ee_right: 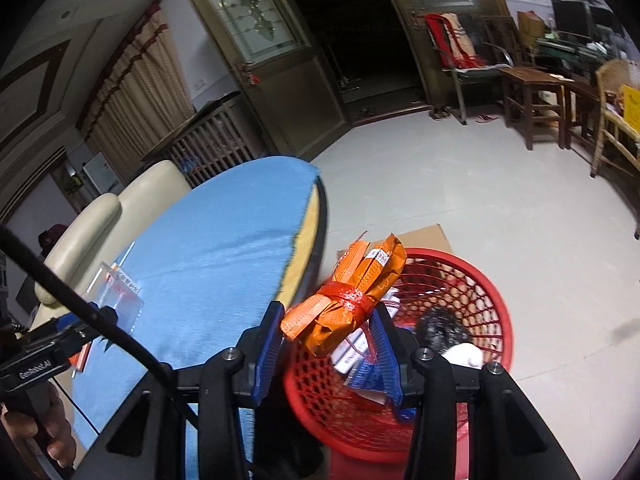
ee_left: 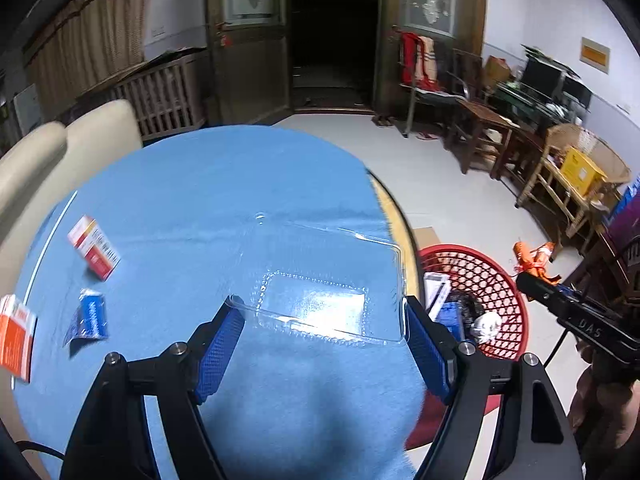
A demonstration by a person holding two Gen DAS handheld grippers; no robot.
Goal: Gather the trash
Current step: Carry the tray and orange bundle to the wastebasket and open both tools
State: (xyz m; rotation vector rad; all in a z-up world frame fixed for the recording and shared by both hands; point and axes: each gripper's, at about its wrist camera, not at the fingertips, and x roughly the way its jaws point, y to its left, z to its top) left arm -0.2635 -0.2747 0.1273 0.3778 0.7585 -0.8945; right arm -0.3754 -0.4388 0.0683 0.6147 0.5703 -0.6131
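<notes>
My left gripper is shut on a clear plastic tray, its blue pads at the tray's two near corners, over the blue tablecloth. My right gripper is shut on an orange wrapper bundle tied with red tape and holds it above the rim of the red mesh basket. The basket stands on the floor beside the table and holds boxes and crumpled trash. The right gripper with the bundle shows at the right of the left wrist view.
On the cloth lie a red-and-white box, a blue packet and an orange box at the left edge. A cream sofa is behind the table. Wooden chairs and stools line the right wall. Cardboard lies behind the basket.
</notes>
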